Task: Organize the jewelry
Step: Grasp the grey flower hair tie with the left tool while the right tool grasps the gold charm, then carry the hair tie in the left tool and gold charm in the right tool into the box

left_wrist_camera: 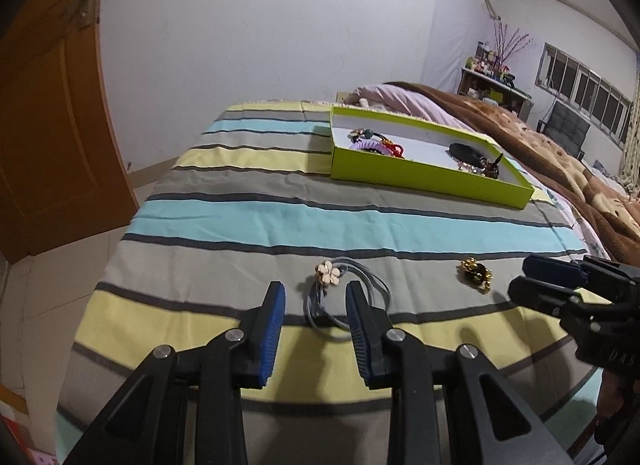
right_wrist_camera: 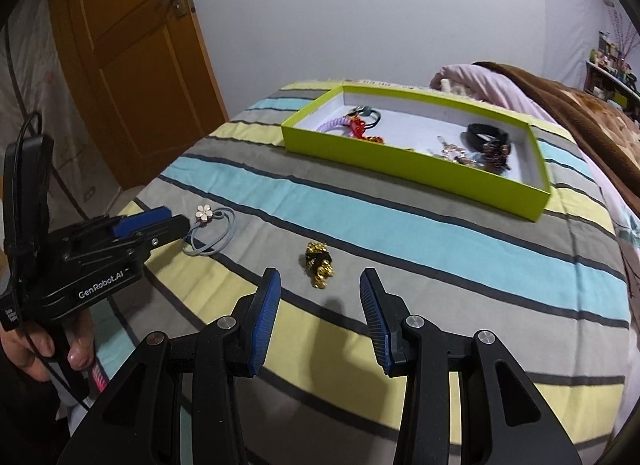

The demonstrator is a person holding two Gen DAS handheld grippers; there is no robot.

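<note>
A grey hair tie with a pale flower charm (left_wrist_camera: 329,273) lies on the striped bedspread, its loops between my left gripper's (left_wrist_camera: 316,293) open fingers; it also shows in the right wrist view (right_wrist_camera: 206,213). A gold and black ornament (left_wrist_camera: 475,273) lies to its right, just ahead of my open, empty right gripper (right_wrist_camera: 318,283), and shows in that view too (right_wrist_camera: 318,265). A lime green box (left_wrist_camera: 420,175) further back holds several pieces of jewelry; it also shows in the right wrist view (right_wrist_camera: 400,159).
The striped bedspread (left_wrist_camera: 280,217) covers the bed's end. A brown blanket (left_wrist_camera: 560,153) and a pink pillow (left_wrist_camera: 404,101) lie behind the box. An orange door (right_wrist_camera: 132,65) stands to the left. The bed edge drops to the floor at left.
</note>
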